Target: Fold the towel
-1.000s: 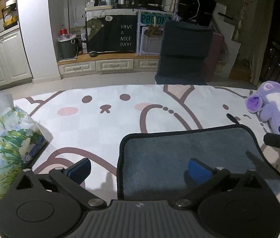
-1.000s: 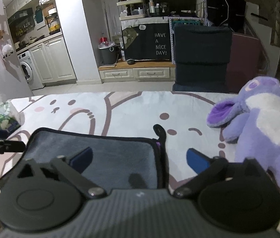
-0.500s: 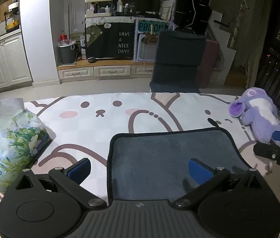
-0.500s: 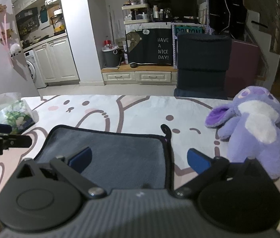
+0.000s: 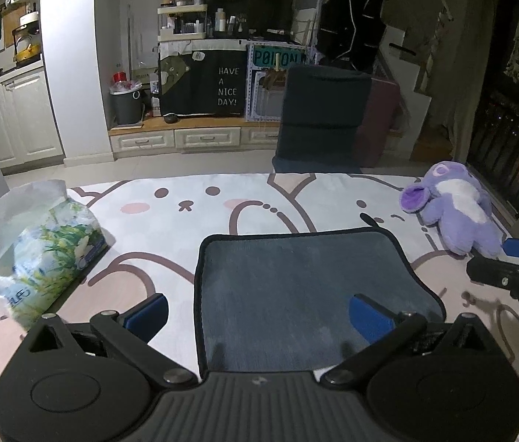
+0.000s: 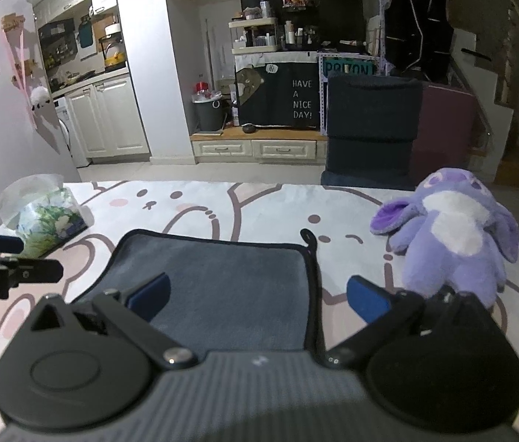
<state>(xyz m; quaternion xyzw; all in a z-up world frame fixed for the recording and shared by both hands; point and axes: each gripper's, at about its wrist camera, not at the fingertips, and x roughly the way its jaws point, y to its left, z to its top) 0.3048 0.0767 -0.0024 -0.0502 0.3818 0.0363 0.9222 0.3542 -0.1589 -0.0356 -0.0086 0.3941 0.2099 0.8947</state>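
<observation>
A dark grey towel (image 5: 296,287) with a black hem lies flat and folded on the cartoon-print cloth; it also shows in the right wrist view (image 6: 222,287). My left gripper (image 5: 259,316) is open and empty above the towel's near left edge. My right gripper (image 6: 259,298) is open and empty above the towel's near right edge. A small black hanging loop (image 6: 309,237) sticks out at the towel's far right corner. Each gripper shows at the edge of the other's view.
A tissue pack (image 5: 42,254) lies left of the towel. A purple plush toy (image 6: 451,235) sits to the right. The printed cloth (image 5: 222,210) covers the table. Beyond it stand a dark chair (image 5: 324,118) and kitchen cabinets.
Both grippers have pulled back and risen from the towel, so more of the table shows. The towel has not moved. Both stay open.
</observation>
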